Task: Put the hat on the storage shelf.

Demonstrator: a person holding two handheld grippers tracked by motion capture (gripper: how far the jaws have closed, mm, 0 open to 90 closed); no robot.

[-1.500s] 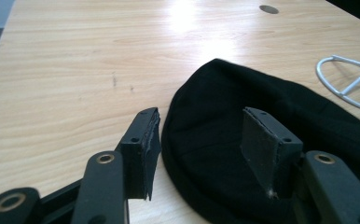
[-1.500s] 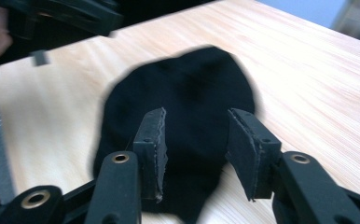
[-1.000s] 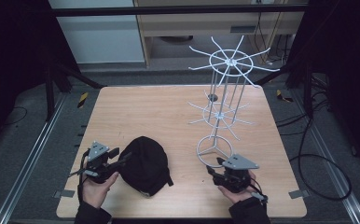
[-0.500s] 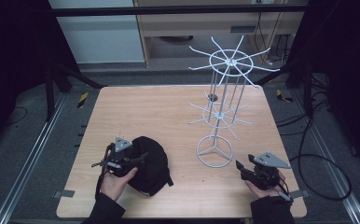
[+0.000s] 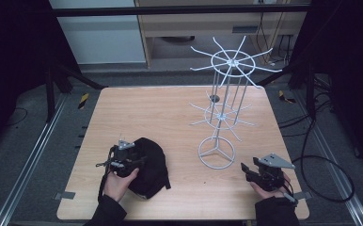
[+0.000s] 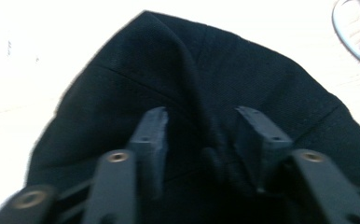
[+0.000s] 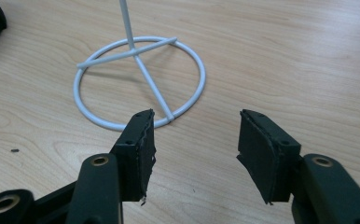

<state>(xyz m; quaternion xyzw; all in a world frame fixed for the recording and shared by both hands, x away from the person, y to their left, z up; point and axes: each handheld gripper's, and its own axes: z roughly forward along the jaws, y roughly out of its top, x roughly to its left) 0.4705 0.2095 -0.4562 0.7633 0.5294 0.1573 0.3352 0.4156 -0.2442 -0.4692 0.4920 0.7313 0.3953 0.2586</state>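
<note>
A black cap (image 5: 151, 165) lies on the wooden table (image 5: 161, 113) at the front left. My left gripper (image 5: 138, 162) rests on the cap's left side. In the left gripper view it is open (image 6: 201, 119), its jaws straddling a raised fold of the cap's fabric (image 6: 187, 70). A white wire display rack (image 5: 222, 113) stands right of centre, with two tiers of spokes and a ring base (image 7: 138, 81). My right gripper (image 5: 245, 170) sits at the front right, open (image 7: 197, 126), with bare wood between its jaws, just short of the ring base.
The rack's upper spokes (image 5: 233, 61) spread wide over the table's back right. The table's front edge (image 5: 184, 217) runs just behind both hands. Metal rails (image 5: 29, 160) and cables (image 5: 320, 160) flank the table.
My left gripper has moved right, from beside the cap onto it. My right gripper has pulled back to the right, away from the rack's base.
</note>
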